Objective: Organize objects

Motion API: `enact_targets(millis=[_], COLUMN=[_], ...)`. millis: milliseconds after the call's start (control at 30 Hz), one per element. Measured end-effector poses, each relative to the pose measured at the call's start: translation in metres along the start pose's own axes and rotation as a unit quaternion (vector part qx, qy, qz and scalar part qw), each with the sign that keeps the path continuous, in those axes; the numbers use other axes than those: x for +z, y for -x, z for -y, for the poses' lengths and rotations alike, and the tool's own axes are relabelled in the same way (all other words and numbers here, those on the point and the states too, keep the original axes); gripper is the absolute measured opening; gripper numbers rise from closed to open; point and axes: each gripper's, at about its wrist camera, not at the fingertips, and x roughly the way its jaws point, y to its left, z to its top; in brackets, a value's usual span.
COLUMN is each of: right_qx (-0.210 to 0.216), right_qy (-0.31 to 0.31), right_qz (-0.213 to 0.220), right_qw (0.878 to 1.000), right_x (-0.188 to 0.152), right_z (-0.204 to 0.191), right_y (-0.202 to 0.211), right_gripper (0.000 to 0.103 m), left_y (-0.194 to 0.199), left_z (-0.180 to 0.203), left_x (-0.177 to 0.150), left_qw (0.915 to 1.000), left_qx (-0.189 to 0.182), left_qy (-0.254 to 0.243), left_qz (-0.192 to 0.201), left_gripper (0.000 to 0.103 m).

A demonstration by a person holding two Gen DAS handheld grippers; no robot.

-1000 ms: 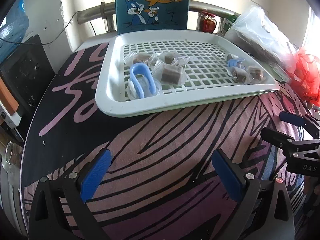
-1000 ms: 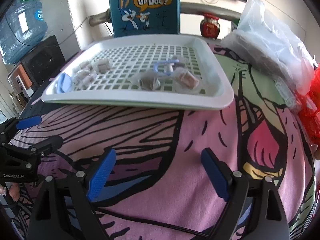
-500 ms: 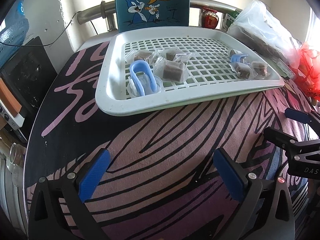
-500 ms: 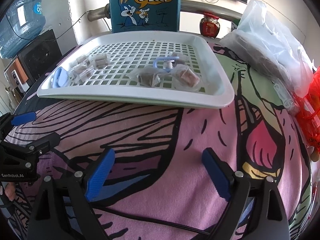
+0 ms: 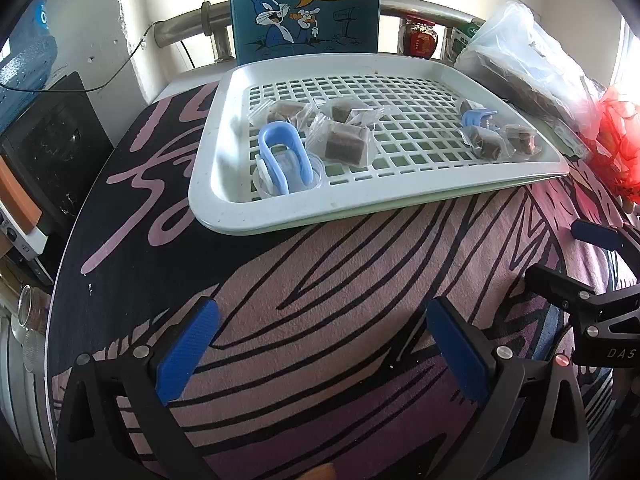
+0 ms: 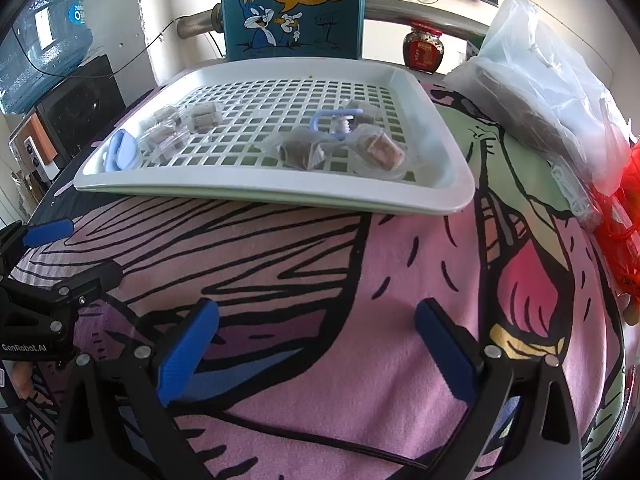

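Note:
A white slotted tray [image 5: 216, 204] [image 6: 440, 192] lies on the printed cloth. It holds several clear-wrapped brown blocks [image 5: 346, 145] [image 6: 304, 151], a large blue clip [image 5: 282, 156] [image 6: 120, 152] on a clear lid at its left end, and a small blue clip [image 5: 478, 117] [image 6: 336, 120] toward its right. My left gripper [image 5: 320, 354] is open and empty over the cloth, short of the tray. My right gripper [image 6: 316, 350] is open and empty, also short of the tray. Each gripper shows at the edge of the other's view.
A blue cartoon box [image 5: 306, 4] stands behind the tray. A clear plastic bag [image 6: 548, 92] and a red bag [image 6: 624, 216] lie to the right, with a red jar [image 6: 424, 50] behind. A black speaker [image 5: 48, 152] and a water bottle [image 6: 40, 32] stand off the left edge.
Both grippers have drawn slightly back and up from the tray, so it sits a little farther off. Both stay open. The things in the tray have not moved.

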Motion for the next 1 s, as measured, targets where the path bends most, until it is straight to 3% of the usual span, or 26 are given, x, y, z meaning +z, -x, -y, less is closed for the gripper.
enact_targets(millis=[1000], right_qx=[-0.010], right_qy=[-0.014], right_qz=[-0.002], right_qw=[1.000], right_x=[-0.0006], right_z=[-0.0029], right_y=[-0.0012], right_gripper=[0.103], left_y=[0.0031], left_z=[-0.0061], left_x=[-0.0037], left_qw=[0.9999], left_qx=[0.006], left_qy=[0.011], left_qz=[0.000], left_gripper=[0.103])
